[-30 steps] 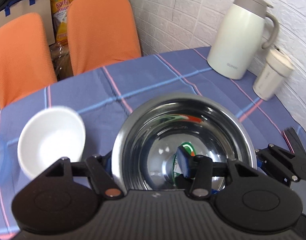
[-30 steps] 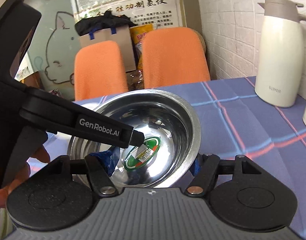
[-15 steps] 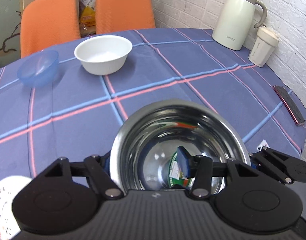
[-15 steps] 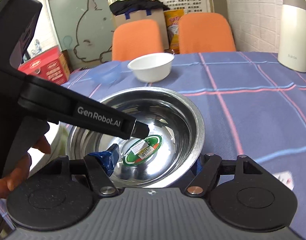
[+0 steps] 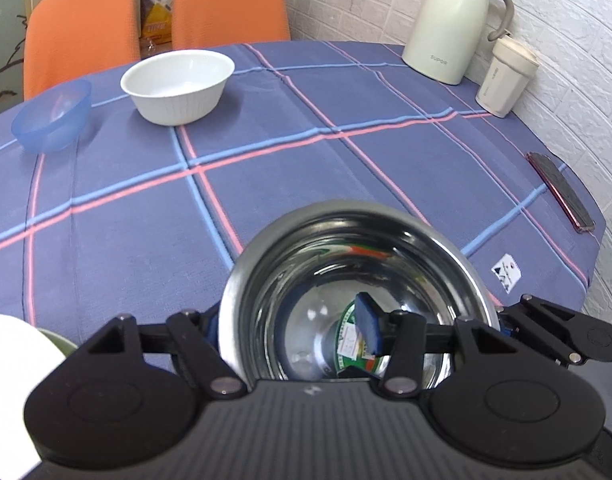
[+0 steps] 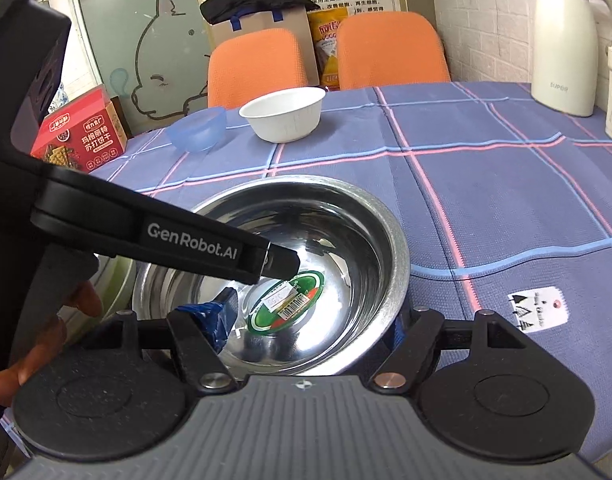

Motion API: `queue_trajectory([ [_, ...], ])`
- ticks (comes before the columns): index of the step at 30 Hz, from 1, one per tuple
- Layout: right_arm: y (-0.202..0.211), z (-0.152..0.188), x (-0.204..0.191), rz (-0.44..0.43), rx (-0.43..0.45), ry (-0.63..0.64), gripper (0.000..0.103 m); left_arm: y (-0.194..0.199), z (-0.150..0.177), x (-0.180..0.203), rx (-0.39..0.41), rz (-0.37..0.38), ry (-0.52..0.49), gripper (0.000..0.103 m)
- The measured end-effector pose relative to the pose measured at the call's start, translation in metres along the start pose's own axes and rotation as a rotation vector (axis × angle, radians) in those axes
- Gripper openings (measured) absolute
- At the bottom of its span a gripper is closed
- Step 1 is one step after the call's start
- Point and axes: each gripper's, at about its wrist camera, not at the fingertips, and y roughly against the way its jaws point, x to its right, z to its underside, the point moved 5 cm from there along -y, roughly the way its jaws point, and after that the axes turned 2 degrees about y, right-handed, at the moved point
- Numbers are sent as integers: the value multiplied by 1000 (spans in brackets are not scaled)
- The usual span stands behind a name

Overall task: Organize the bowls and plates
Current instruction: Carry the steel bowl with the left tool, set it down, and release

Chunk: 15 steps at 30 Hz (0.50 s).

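Note:
A steel bowl [image 5: 306, 264] with a green sticker inside sits at the near edge of the table, held from both sides. My left gripper [image 5: 290, 328] is shut on its rim, one blue pad inside and the other finger outside. My right gripper [image 6: 309, 320] is shut on the steel bowl [image 6: 345, 216] the same way, and the left gripper's fingertip [image 6: 282, 262] reaches into the bowl from the left. I cannot tell whether the bowl rests on the cloth. A white bowl [image 5: 178, 84] and a blue bowl [image 5: 52, 116] stand apart at the far left.
A cream thermos jug [image 5: 449, 20] and a lidded cup [image 5: 505, 76] stand by the brick wall at the far right. A phone [image 5: 561, 190] lies near the right edge. A white plate [image 5: 10, 360] over a greenish dish [image 6: 118, 280] is at the near left. Two orange chairs [image 6: 258, 68] stand behind.
Both grippers drew the steel bowl back from the far side of the table to its near edge. The white and blue bowls now lie far ahead; little motion in the last half second.

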Motion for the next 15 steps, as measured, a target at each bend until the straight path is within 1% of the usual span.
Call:
queue_trajectory([
  [2, -2, 0, 1, 9, 7, 17, 59, -5, -1, -2, -8, 2, 10, 52],
  [3, -3, 0, 0, 8, 4, 25, 59, -6, -1, -4, -3, 7, 18, 55],
  [5, -1, 2, 1, -4, -4, 29, 60, -4, 0, -3, -6, 21, 17, 56],
  [7, 4, 2, 6, -25, -12, 1, 58, 1, -2, -6, 0, 35, 36, 63],
  [8, 7, 1, 9, -29, -17, -23, 58, 6, -5, -8, 10, 35, 46, 63],
  [11, 31, -6, 20, -22, 30, -53, 59, 29, -17, -17, 70, 27, 55, 67],
  [12, 39, -10, 24, -7, 52, -52, 59, 37, -22, -23, 96, 19, 59, 72],
  [15, 51, -25, 34, 34, 88, -41, 60, 57, -39, -42, 156, -2, 79, 72],
])
